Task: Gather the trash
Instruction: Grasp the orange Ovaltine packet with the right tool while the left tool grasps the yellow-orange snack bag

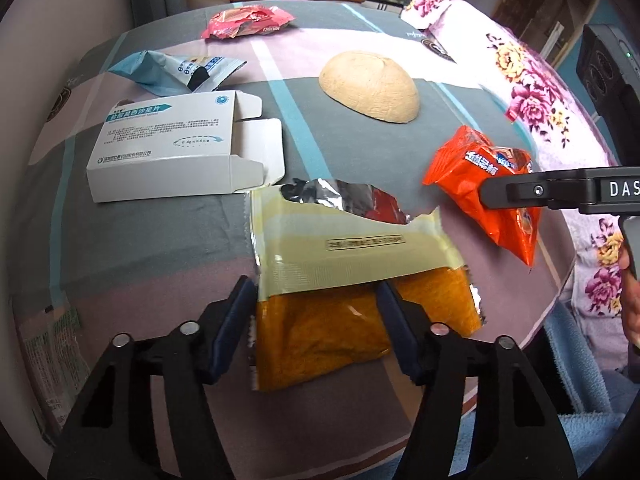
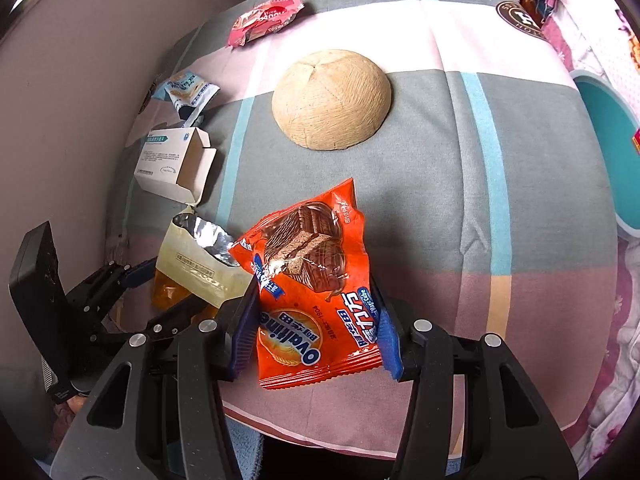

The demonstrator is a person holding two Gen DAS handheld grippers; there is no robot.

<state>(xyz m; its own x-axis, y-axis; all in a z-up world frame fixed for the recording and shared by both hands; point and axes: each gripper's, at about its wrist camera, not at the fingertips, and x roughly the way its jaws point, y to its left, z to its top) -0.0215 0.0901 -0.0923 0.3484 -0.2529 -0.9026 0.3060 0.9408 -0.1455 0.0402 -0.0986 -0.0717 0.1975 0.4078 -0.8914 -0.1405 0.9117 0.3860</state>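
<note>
My left gripper (image 1: 316, 312) is shut on a torn cream and yellow foil pouch (image 1: 340, 248), which sits between its blue pads at the near edge of the plaid cloth. In the right wrist view the same pouch (image 2: 192, 264) shows with the left gripper (image 2: 160, 292) around its lower end. My right gripper (image 2: 316, 320) is shut on an orange Ovaltine wrapper (image 2: 312, 280), pads pressing on both its sides. From the left wrist view, that wrapper (image 1: 472, 168) lies to the right, with one finger of the right gripper (image 1: 520, 194) across it.
On the plaid cloth (image 2: 460, 160) lie a white medicine box (image 1: 168, 148), a blue and white sachet (image 1: 180, 72), a pink wrapper (image 1: 248, 22) and a tan dome-shaped shell (image 1: 372, 86). A floral blanket (image 1: 532, 92) borders the right; a teal tub (image 2: 612, 148) stands there.
</note>
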